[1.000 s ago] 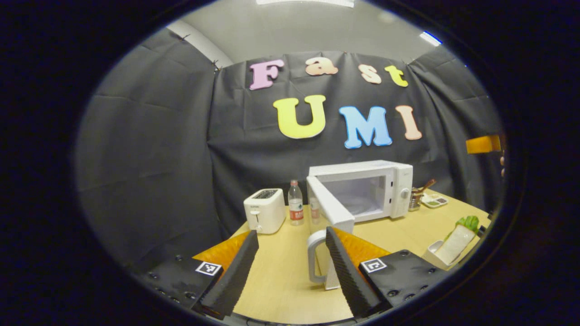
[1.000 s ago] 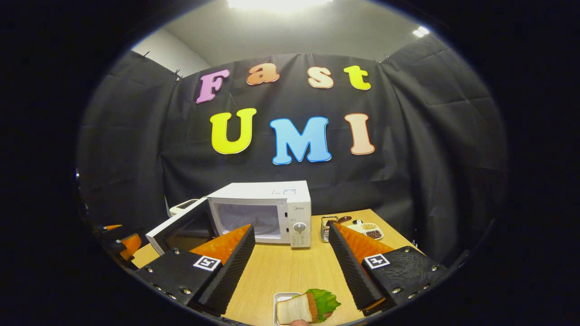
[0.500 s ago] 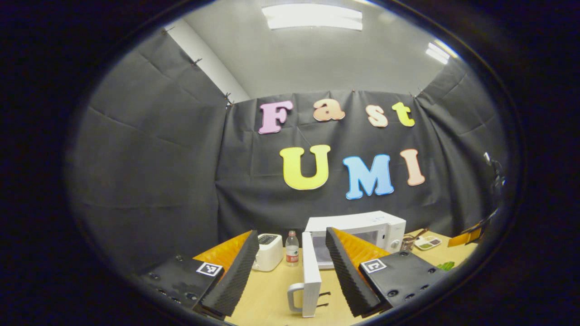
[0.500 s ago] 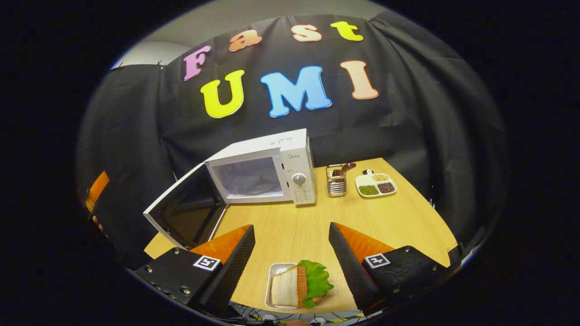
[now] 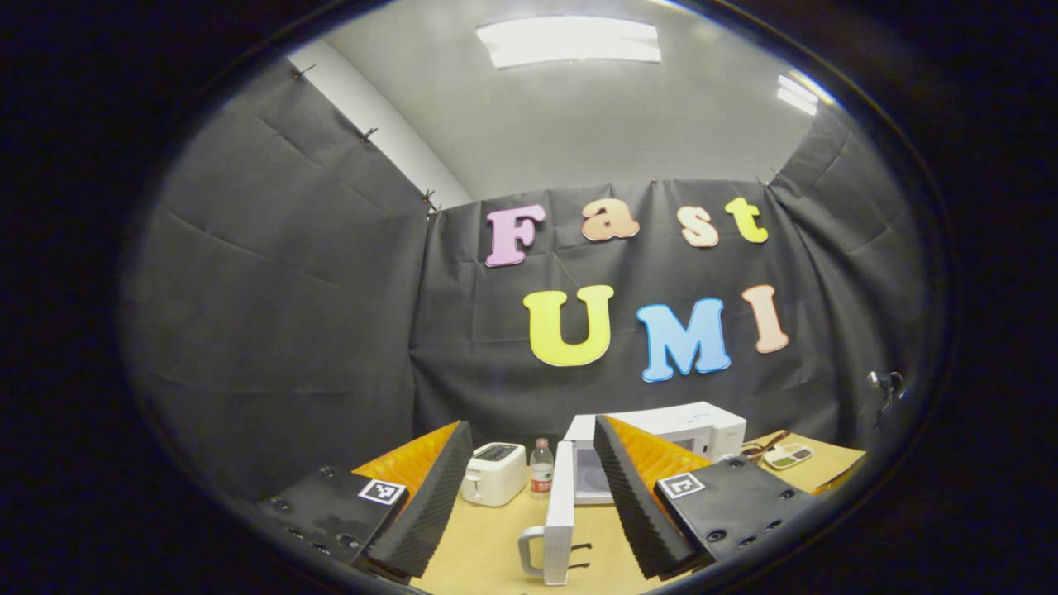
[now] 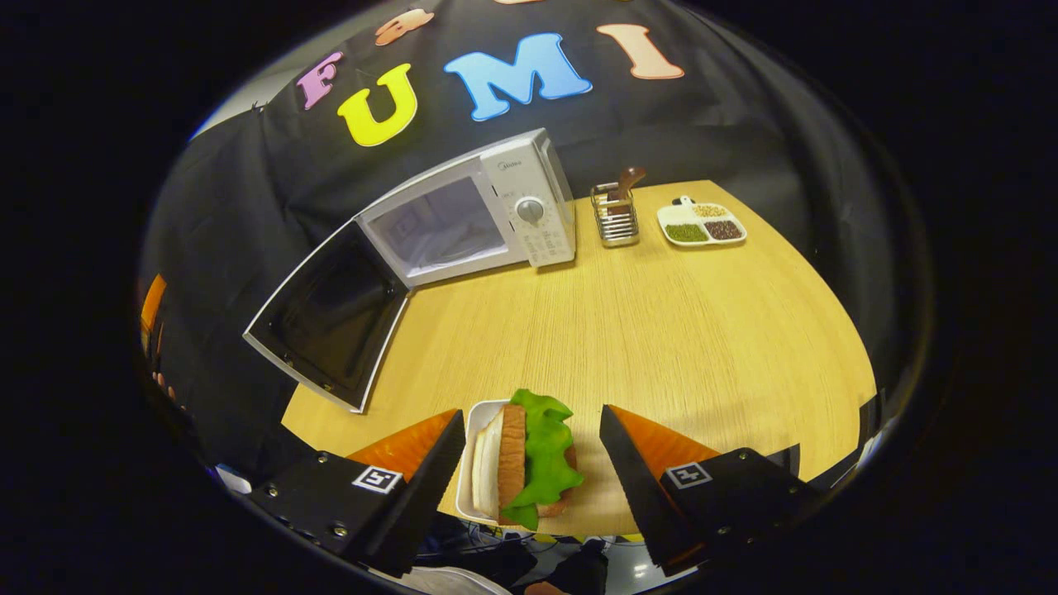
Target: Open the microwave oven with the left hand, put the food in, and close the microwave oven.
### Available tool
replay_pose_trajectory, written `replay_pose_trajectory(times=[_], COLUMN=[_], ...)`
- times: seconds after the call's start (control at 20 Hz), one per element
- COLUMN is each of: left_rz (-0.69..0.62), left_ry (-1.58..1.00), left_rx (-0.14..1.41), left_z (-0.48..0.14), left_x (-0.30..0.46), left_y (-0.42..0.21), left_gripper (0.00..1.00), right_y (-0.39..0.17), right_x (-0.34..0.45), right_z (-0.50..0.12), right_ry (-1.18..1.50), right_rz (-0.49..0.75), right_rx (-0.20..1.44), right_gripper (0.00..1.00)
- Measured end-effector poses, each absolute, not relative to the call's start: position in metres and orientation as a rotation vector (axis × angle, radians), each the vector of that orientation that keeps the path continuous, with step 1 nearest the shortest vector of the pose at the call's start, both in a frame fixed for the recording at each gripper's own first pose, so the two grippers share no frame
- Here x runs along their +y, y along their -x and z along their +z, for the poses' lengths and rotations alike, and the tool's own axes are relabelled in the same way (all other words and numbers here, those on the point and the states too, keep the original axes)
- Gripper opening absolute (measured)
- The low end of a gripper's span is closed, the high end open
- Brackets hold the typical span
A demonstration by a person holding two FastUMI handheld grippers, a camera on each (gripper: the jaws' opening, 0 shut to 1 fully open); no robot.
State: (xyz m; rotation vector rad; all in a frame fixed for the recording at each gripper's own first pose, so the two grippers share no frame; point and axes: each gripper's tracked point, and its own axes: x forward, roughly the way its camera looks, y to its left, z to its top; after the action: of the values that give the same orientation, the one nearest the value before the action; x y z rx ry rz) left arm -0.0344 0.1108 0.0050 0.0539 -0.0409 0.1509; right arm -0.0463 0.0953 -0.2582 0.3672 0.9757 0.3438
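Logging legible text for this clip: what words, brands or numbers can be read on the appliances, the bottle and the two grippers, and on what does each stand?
Nothing can be quoted.
Microwave: small brand mark above the dial and marks below it, too small to read.
Bottle: red label, blurred.
Toaster: no text legible.
Left gripper and right gripper: square black-and-white code tags, no words.

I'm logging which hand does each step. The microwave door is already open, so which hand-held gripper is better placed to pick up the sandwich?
Right. The right hand-held gripper is open, with the sandwich on its tray between its fingers. The left hand-held gripper faces the open door.
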Motion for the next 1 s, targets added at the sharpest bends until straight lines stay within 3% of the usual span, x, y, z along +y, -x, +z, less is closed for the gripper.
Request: replay_pose_trajectory(times=[0.3, 0.4, 0.5, 0.55, 0.6, 0.7, 0.75, 1.0], left_rz=[0.187, 0.2, 0.209, 0.212, 0.217, 0.219, 0.219, 0.215], left_ry=[-0.069, -0.084, -0.101, -0.113, -0.125, -0.13, -0.127, -0.095], left_rx=[-0.014, -0.008, -0.001, 0.005, 0.011, 0.024, 0.032, 0.032], left_z=[-0.001, -0.002, -0.002, -0.004, -0.004, -0.008, -0.011, -0.014], left_x=[0.086, 0.078, 0.071, 0.068, 0.067, 0.062, 0.062, 0.069], left_y=[0.035, 0.037, 0.04, 0.042, 0.042, 0.042, 0.042, 0.025], left_gripper=[0.93, 0.93, 0.96, 0.93, 0.96, 0.93, 0.96, 0.97], right_y=[0.078, 0.083, 0.081, 0.079, 0.08, 0.079, 0.08, 0.067], right_x=[0.113, 0.113, 0.114, 0.116, 0.121, 0.122, 0.121, 0.128], right_z=[-0.285, -0.286, -0.286, -0.283, -0.28, -0.279, -0.276, -0.251], right_ry=[-0.467, -0.461, -0.477, -0.514, -0.538, -0.519, -0.497, -0.504], right_rz=[0.462, 0.498, 0.517, 0.519, 0.54, 0.547, 0.569, 0.603], right_rx=[1.131, 1.153, 1.154, 1.144, 1.147, 1.124, 1.117, 1.075], right_gripper=[0.99, 0.74, 0.72, 0.65, 0.53, 0.49, 0.33, 0.33])
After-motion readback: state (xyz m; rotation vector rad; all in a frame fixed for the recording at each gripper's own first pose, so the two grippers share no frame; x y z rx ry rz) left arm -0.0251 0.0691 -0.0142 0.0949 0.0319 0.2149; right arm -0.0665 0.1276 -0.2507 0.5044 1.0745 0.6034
